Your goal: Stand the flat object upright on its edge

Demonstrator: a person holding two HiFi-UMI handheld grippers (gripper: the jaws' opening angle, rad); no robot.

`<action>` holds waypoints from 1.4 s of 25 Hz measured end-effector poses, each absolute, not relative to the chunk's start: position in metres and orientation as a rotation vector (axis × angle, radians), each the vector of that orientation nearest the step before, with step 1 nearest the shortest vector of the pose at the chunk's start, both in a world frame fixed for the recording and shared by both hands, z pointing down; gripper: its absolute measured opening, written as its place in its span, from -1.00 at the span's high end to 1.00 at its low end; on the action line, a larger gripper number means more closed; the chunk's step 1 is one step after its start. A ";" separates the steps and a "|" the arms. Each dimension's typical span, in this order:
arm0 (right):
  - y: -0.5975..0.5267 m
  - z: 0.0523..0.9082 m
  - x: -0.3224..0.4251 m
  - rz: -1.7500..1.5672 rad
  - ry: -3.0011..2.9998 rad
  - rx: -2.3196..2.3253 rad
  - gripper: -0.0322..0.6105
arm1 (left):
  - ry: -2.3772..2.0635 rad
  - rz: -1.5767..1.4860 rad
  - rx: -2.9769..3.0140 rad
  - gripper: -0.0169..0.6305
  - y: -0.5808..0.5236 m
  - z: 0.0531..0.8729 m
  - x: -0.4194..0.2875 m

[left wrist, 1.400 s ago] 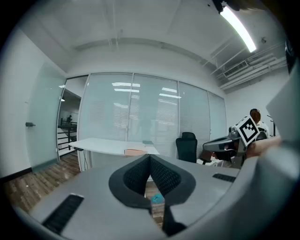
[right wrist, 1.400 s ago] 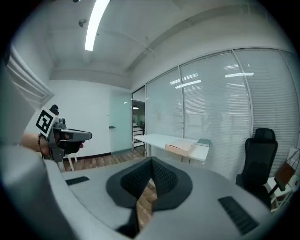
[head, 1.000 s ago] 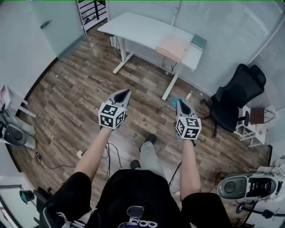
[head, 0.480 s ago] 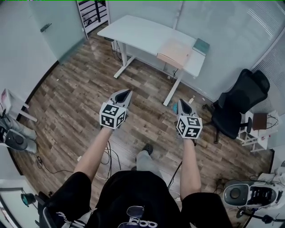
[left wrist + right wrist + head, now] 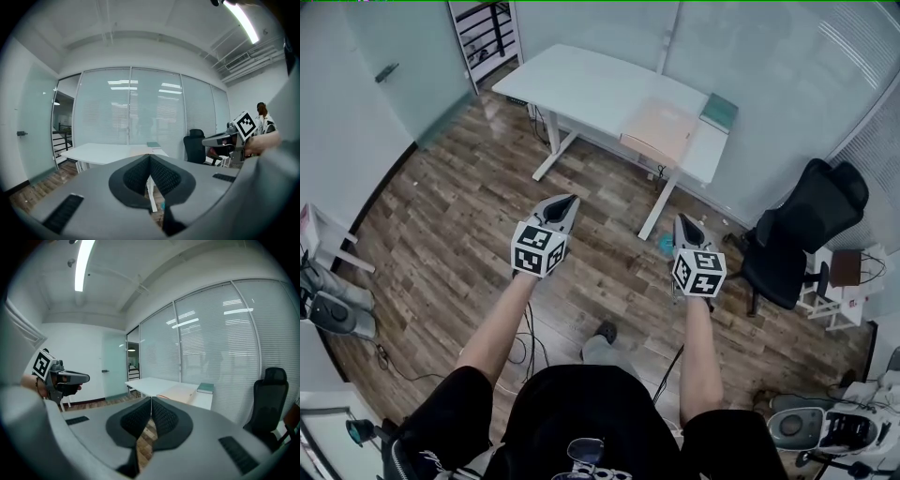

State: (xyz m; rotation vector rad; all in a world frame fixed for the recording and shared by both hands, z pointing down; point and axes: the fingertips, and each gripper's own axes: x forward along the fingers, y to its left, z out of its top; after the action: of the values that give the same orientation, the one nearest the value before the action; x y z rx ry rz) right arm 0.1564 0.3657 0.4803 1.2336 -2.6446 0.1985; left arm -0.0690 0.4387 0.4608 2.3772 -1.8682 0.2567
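Green book (image 5: 719,112), lying flat at the far right corner of the white table (image 5: 581,82). It lies ahead and right of my grippers, well apart. I judge the right gripper (image 5: 682,222) nearer than the left gripper (image 5: 566,202). Both have jaws together, empty.

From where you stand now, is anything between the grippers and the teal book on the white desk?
Nothing visible. Only wooden floor lies between the left gripper, the right gripper and the white desk bearing the teal book.
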 end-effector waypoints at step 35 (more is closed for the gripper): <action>0.233 0.494 0.152 0.202 -2.632 1.204 0.83 | -1.906 0.297 2.345 0.88 0.302 0.469 -0.078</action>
State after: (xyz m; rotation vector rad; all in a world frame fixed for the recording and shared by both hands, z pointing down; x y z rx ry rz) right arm 0.1525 0.2334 0.4939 1.2043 -2.6320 0.2023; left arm -0.0777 0.3022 0.4686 2.3450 -1.9055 0.2973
